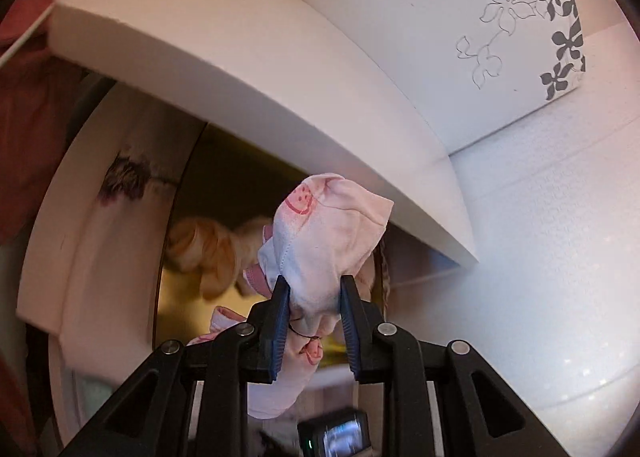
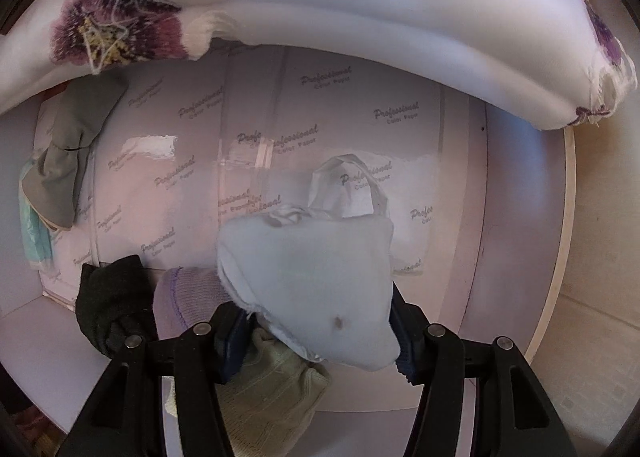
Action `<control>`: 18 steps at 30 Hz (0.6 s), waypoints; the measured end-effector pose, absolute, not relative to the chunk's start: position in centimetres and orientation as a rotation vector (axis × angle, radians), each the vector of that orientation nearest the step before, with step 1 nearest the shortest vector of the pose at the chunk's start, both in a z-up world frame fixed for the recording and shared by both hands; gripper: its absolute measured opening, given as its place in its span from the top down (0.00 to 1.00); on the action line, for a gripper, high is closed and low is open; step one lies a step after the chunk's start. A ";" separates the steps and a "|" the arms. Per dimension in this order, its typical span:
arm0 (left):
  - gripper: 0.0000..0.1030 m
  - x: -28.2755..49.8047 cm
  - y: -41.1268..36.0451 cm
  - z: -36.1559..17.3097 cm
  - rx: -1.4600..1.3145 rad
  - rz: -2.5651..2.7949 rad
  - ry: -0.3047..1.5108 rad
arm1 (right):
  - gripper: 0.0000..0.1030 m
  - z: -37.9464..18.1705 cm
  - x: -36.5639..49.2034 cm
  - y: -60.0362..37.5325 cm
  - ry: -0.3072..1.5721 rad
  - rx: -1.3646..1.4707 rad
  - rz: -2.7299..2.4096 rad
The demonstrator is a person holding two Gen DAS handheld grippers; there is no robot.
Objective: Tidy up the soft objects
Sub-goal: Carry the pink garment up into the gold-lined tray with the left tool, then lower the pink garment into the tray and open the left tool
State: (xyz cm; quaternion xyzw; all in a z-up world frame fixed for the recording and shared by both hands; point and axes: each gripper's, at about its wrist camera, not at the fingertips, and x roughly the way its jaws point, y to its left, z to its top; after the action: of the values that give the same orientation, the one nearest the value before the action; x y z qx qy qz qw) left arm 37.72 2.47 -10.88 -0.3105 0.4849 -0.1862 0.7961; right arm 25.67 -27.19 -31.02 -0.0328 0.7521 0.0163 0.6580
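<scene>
The left gripper (image 1: pixel 314 321) pinches a pale pink cloth (image 1: pixel 324 237) printed with red smiley faces; its two blue pads press into the fabric from both sides, so the jaws are narrowed around the bunched cloth. The cloth rises above the fingertips and also hangs below them. It is held over the opening of a gold-lined box (image 1: pixel 192 193), under a white board (image 1: pixel 248 57) that slants across the upper part of the view. Inside that box lies a fluffy orange-cream soft toy (image 1: pixel 208 249), partly hidden behind the cloth. A white box with grey flower prints (image 1: pixel 520 37) stands beyond the board, to the right.

The right gripper (image 2: pixel 320 331) holds a light blue sock (image 2: pixel 312 277), which covers most of both fingertips; the jaws are closed against it from either side, with the fabric bulging between and above them. The sock hangs over a white bin (image 2: pixel 516 217) whose floor is lined with paper printed "Professional Color Paper". In the bin lie a black sock (image 2: pixel 108 305) and a lavender sock (image 2: pixel 184 297) near the left finger, a pale green knitted sock (image 2: pixel 272 389) under the gripper, and a grey sock (image 2: pixel 68 161) against the left wall. A white pillow with purple embroidered flowers (image 2: pixel 360 9) lies across the bin's far rim
</scene>
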 end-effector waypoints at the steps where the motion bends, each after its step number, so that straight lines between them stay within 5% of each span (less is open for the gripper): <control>1: 0.76 38.1 2.4 -11.1 -0.652 -0.382 1.032 | 0.42 -30.9 25.6 -27.2 1.702 -0.076 0.041; 18: 0.76 42.5 -1.4 -16.8 -0.321 -0.189 1.156 | 0.42 -31.0 25.7 -26.4 1.701 -0.090 0.051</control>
State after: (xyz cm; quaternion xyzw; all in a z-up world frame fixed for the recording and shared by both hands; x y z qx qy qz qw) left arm 42.45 -1.38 -16.84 -0.1509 0.5431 -0.0887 0.8212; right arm 25.73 -26.36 -31.03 -0.0396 0.7512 0.0223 0.6586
